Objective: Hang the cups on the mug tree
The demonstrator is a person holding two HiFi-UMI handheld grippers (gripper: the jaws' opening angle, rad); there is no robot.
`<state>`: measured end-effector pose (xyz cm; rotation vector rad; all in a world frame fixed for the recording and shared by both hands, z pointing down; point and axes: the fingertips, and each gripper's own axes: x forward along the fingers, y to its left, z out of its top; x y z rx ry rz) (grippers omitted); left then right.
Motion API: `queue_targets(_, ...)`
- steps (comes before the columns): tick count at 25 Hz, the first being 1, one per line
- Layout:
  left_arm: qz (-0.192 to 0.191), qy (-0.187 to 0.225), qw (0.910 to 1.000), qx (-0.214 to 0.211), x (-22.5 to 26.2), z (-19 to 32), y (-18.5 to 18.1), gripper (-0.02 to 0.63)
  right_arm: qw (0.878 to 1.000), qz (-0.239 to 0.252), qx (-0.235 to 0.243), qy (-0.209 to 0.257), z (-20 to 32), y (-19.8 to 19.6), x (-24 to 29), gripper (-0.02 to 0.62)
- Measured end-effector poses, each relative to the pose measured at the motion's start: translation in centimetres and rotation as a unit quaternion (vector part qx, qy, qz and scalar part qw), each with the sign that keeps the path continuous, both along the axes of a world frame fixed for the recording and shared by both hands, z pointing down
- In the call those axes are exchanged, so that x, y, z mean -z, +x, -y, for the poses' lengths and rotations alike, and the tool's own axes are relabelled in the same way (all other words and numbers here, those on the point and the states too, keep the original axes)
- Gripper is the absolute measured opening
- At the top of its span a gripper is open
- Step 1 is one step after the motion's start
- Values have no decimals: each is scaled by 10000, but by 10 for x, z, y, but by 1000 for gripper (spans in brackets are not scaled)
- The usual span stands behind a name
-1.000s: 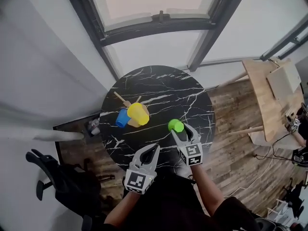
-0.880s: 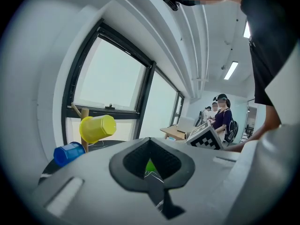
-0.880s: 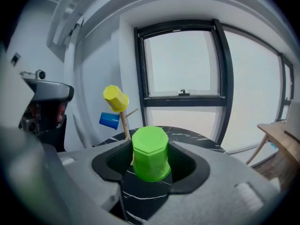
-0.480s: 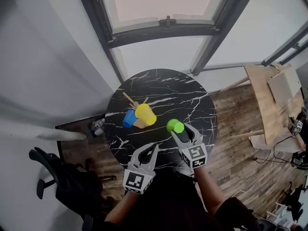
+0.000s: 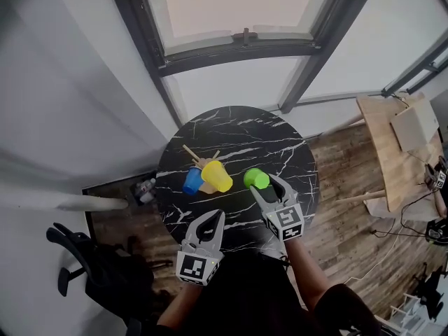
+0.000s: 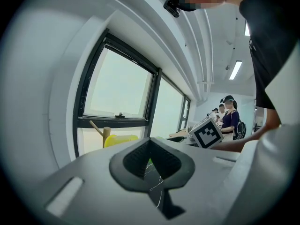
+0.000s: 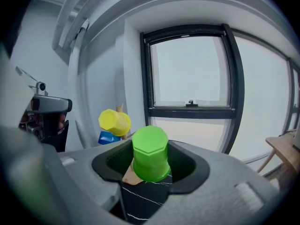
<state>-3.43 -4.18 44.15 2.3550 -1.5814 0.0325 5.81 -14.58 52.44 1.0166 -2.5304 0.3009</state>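
Observation:
A wooden mug tree [image 5: 198, 161] stands left of centre on the round black marble table [image 5: 280, 145]. A yellow cup [image 5: 217, 176] and a blue cup [image 5: 192, 181] hang on it. My right gripper [image 5: 264, 183] is shut on a green cup [image 5: 256, 178], held just right of the tree. In the right gripper view the green cup [image 7: 150, 153] sits between the jaws of the right gripper [image 7: 150, 162], with the yellow cup [image 7: 114, 122] and blue cup [image 7: 108, 138] beyond on the left. My left gripper [image 5: 215, 218] hangs shut and empty over the table's near edge. The left gripper [image 6: 150, 150] looks toward the yellow cup [image 6: 120, 139].
A large window rises behind the table. A light wooden table [image 5: 395, 142] stands at the right on the wood floor. A black office chair [image 5: 91, 264] is at the lower left, and a small bottle [image 5: 145, 187] sits on the floor. People [image 6: 229, 118] stand far off.
The right gripper has lifted the green cup and brought it nearer the mug tree. The left gripper has risen a little, still shut.

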Motion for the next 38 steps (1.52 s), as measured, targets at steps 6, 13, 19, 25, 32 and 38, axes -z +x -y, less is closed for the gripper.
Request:
queue_targets(6,-3,-58,9999,105,5,9,-14,1,9999,56,92,57,23,-18,10,230)
queue_targets(13,-67,-110,9997,229,4,21,-29,1,9994,81,294,157,53,-44,15,230)
queue_targets(19,-142,-151,9991,369,2,31,-43,1,9983,335,469,-40,70,-64,13,230)
queue_targets(25,-272,-187,9981,515,-5,42,-55,2,9911,967,581,-702,87,-83,5,230)
queue_targets(32,-306,-269,9970,657,-13,46,-67,0,9838,1192,825,-1057,91,-98,-6,230)
queue_targets(38,-333,-296,9965,714,-19,46,-70,0,9763,1283,1066,-1382,85,-108,-24,230)
